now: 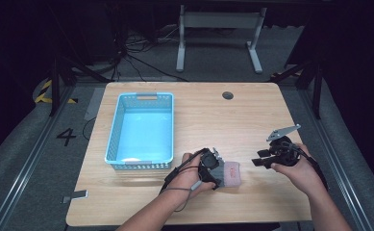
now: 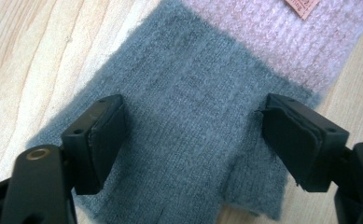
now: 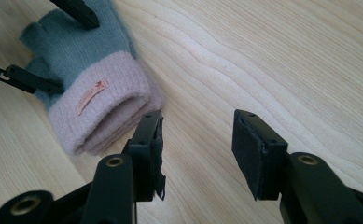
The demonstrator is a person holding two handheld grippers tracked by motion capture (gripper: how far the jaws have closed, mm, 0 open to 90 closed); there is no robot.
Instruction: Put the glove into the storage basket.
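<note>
High view. A blue perforated basket [image 1: 140,130] occupies the left-centre of the frame, standing on the wooden table [image 1: 199,120] with its near short wall just left of the person's left hand [image 1: 190,176]. To its right, in the lower centre, the left gripper [image 1: 213,166] is lowered over a knitted glove [image 1: 230,174], whose pink cuff shows just right of the tool. Farther right, well apart from the glove, the right hand [image 1: 297,168] holds the right gripper [image 1: 260,161], a grey three-cornered plate on top of it, its jaws pointing toward the frame's left. A dark round grommet [image 1: 228,95] sits near the table's far edge, upper centre.

Left gripper view. The left gripper [image 2: 193,140] has its jaws spread wide, one at lower left and one at lower right, straddling the grey hand portion of the glove [image 2: 188,121]. The pink cuff with a small label fills the upper right corner. Whether the pads touch the fabric cannot be told.

Right gripper view. The glove [image 3: 90,88] lies flat in the upper left, cuff opening facing the camera, with the tips of the other tool at either side of its grey part. The right gripper [image 3: 198,149] is spread open above bare wood, lower centre, its left jaw near the cuff's edge.
</note>
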